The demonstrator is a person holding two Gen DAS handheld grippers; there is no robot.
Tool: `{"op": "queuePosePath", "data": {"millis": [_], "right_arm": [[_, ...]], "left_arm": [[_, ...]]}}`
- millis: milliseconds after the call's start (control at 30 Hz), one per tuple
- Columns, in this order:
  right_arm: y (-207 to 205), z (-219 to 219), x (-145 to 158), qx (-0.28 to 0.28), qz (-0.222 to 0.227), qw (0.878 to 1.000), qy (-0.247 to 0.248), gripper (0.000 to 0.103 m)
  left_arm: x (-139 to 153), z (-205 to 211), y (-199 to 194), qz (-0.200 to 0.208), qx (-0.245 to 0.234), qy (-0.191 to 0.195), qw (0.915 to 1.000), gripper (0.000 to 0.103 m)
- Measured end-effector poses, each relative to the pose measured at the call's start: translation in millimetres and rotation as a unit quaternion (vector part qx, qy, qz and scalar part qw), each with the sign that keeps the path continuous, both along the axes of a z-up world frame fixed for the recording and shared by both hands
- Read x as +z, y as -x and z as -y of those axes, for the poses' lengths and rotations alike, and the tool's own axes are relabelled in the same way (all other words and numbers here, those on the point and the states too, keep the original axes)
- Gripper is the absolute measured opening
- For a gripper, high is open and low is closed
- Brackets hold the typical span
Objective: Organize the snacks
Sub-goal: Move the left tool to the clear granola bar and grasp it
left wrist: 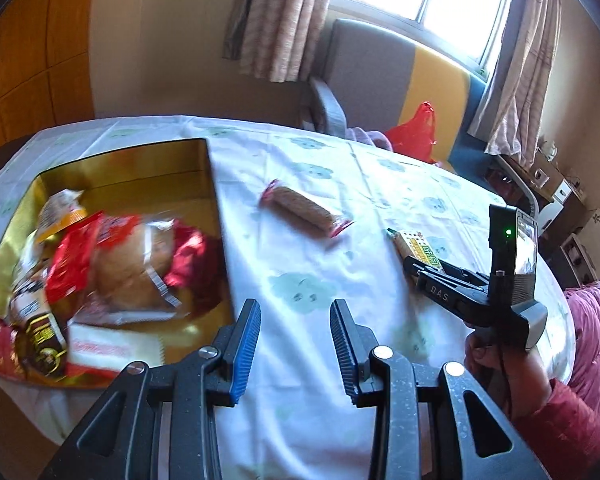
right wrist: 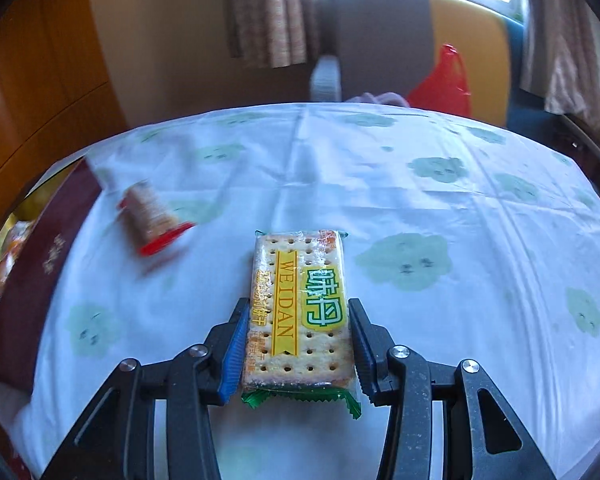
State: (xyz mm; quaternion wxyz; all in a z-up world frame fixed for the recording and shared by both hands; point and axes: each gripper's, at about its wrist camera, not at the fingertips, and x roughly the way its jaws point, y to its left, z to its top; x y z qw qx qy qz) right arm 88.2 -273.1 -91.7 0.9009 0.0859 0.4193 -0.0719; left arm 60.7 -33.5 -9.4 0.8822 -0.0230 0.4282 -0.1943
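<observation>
A gold-lined box (left wrist: pixel 172 160) at the table's left holds several snack packs, among them a red-wrapped bread pack (left wrist: pixel 132 264). My left gripper (left wrist: pixel 296 344) is open and empty, just right of the box's near corner. A round biscuit roll with red ends (left wrist: pixel 306 210) lies on the tablecloth; it also shows in the right wrist view (right wrist: pixel 150 216). My right gripper (right wrist: pixel 298 344) is shut on the near half of a green and yellow cracker pack (right wrist: pixel 300 300), low over the cloth. That pack and the right gripper (left wrist: pixel 414 266) also show at the right of the left wrist view.
A white tablecloth with green cloud prints (right wrist: pixel 420 200) covers the table. The box's dark red outer wall (right wrist: pixel 40 264) is at the left. Beyond the far edge are a grey and yellow chair (left wrist: pixel 380 80), a red plastic bag (left wrist: pixel 414 132) and a window with curtains.
</observation>
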Motion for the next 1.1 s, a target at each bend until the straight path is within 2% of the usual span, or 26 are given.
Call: {"op": "queuePosePath", "data": {"millis": [67, 233, 300, 400, 500, 700, 900, 967, 1033, 1067, 1100], "right_arm": [[-1, 12, 1, -0.019, 0.005, 1.0, -0.009, 0.047], [-6, 32, 3, -0.068, 0.0, 0.998, 0.007, 0.047], [-6, 40, 1, -0.085, 0.002, 0.996, 0.005, 0.047], [-7, 38, 1, -0.087, 0.004, 0.996, 0.011, 0.047], [-5, 34, 1, -0.087, 0.004, 0.996, 0.015, 0.048], [-4, 37, -1, -0.087, 0.01, 0.996, 0.009, 0.048], [-4, 38, -1, -0.087, 0.014, 0.996, 0.006, 0.049], [-4, 38, -1, -0.087, 0.014, 0.996, 0.005, 0.049], [-4, 38, -2, -0.087, 0.015, 0.996, 0.003, 0.049], [-3, 38, -1, -0.087, 0.016, 0.996, 0.002, 0.049], [-3, 38, -1, -0.087, 0.016, 0.996, 0.001, 0.049]], "left_arm": [[1, 11, -8, -0.004, 0.0, -0.002, 1.0, 0.037], [1, 39, -31, -0.013, -0.003, -0.006, 0.9999, 0.037], [-1, 50, -43, -0.019, -0.002, -0.004, 0.9998, 0.042], [-7, 66, -62, -0.035, 0.003, 0.006, 0.9994, 0.049], [-17, 82, -83, -0.051, 0.015, 0.008, 0.9986, 0.051], [-43, 103, -130, -0.085, 0.067, -0.003, 0.9941, 0.053], [-69, 115, -166, -0.098, 0.102, -0.053, 0.9885, 0.054], [-78, 116, -172, -0.097, 0.094, -0.067, 0.9886, 0.054], [-78, 117, -167, -0.068, 0.075, -0.081, 0.9916, 0.047], [-80, 118, -165, -0.059, 0.064, -0.094, 0.9918, 0.037], [-79, 117, -162, -0.05, 0.059, -0.102, 0.9917, 0.031]]}}
